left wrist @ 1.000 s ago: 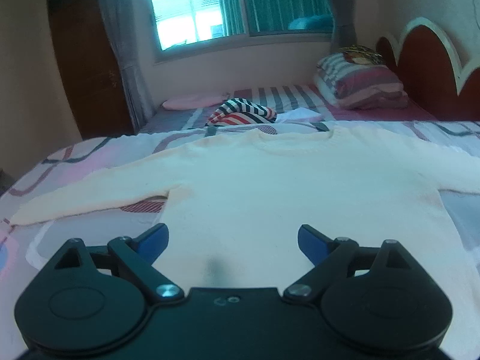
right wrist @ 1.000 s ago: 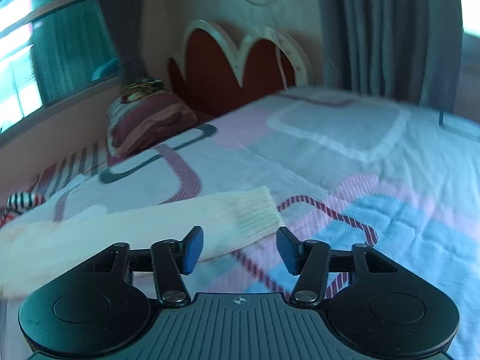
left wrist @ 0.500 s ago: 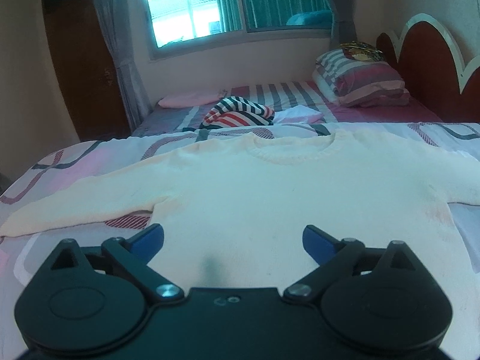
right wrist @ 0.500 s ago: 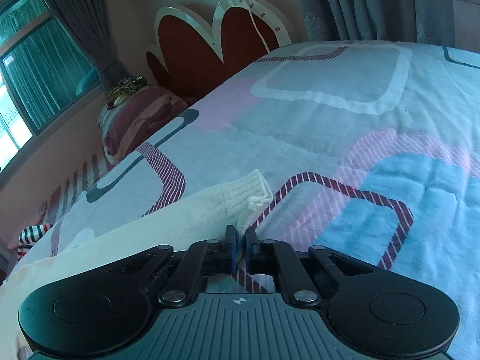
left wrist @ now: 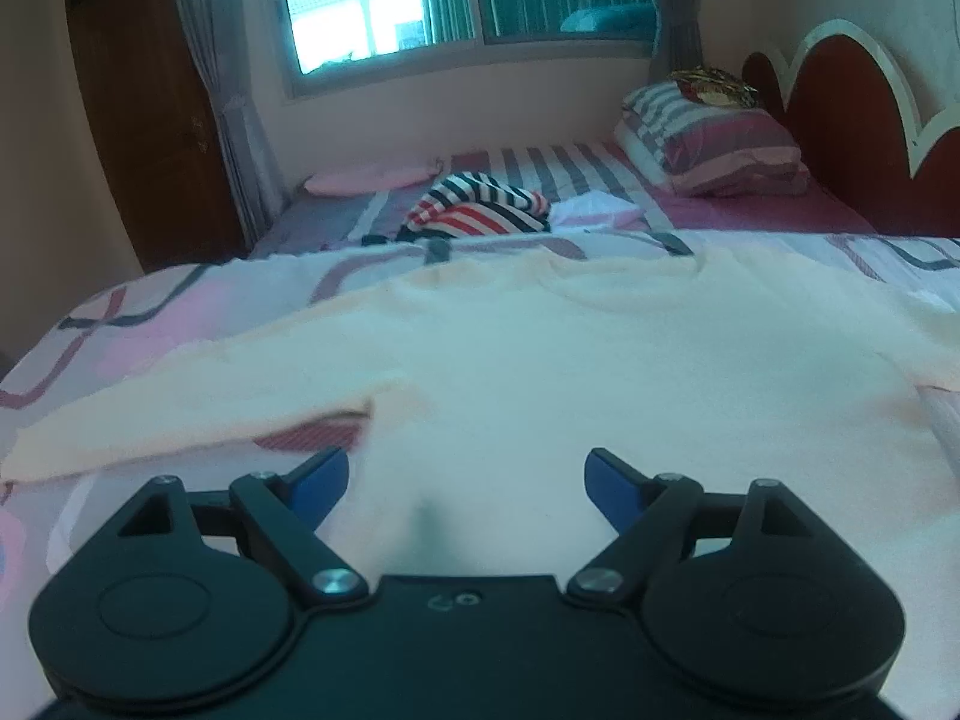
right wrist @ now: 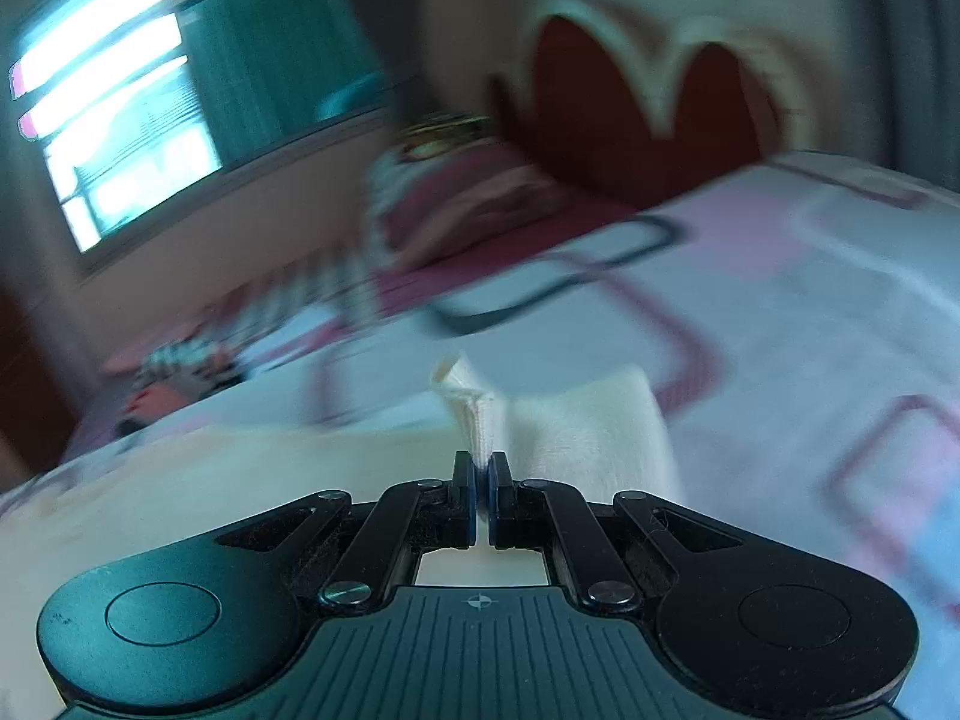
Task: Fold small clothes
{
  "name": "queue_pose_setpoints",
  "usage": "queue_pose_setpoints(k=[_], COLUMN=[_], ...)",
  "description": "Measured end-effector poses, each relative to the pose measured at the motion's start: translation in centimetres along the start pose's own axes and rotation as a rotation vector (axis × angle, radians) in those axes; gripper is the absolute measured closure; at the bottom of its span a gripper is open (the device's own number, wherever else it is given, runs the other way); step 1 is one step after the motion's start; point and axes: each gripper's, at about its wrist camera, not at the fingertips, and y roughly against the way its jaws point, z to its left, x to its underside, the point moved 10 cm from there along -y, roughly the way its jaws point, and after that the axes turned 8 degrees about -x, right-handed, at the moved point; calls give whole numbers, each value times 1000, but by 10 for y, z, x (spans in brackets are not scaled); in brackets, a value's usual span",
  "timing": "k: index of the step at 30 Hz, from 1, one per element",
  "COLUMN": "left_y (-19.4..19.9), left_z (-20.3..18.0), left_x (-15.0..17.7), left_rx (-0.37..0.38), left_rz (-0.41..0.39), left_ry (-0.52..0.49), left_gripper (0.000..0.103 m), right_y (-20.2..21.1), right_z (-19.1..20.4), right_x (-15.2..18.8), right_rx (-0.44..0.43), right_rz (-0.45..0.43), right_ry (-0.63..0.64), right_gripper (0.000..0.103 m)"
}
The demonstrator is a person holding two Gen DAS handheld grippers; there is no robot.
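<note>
One sweater cuff (right wrist: 474,420) between right fingers (right wrist: 465,498).

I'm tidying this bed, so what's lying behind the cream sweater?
Behind the cream sweater lie a striped garment, a white cloth and a striped pillow. The patterned blanket under the sweater is mostly covered.

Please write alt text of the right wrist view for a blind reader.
The right tool is shut on the cuff of a cream sweater, lifting it above a patterned bedspread. The background is motion-blurred: a window and a red headboard.
</note>
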Motion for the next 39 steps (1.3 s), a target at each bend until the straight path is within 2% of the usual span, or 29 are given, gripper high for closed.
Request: queue_pose_setpoints(k=[6,10,16,25,26,28,29,32,33,34,35,39], left_y=[-21,-26,-37,-54,-55,-57,-58,-56,-56,-56,-57,-71], left_z=[18,26,48,65,64,62,59,46,40,29,17,-35], left_x=[-9,-6,0,4,5,6,6,0,-3,-8,-12,-19], left_rx=[52,131,188,202,207,216,226,269,287,316,345,425], left_rz=[3,21,43,54,57,61,63,61,58,54,52,99], left_ry=[45,69,105,120,122,123,125,131,135,138,135,139], left_gripper=[20,31,41,43,43,43,43,44,46,55,62,63], right_y=[-24,-46,-71,-100,-103,-104,-101,-81,-75,-71,-70,-63], right_z=[130,194,246,312,317,329,333,332,325,314,304,239], right_x=[41,72,106,144,148,158,159,149,142,135,128,103], right_rx=[-120,-160,-169,-205,-192,-208,-220,-227,-219,-198,-173,-47], right_rz=[58,89,121,163,155,140,123,29,12,0,-6,-21], right_ry=[151,210,240,333,373,437,454,460,438,406,377,255], right_gripper=[100,100,100,99,93,45,44,48,63,76,79,82])
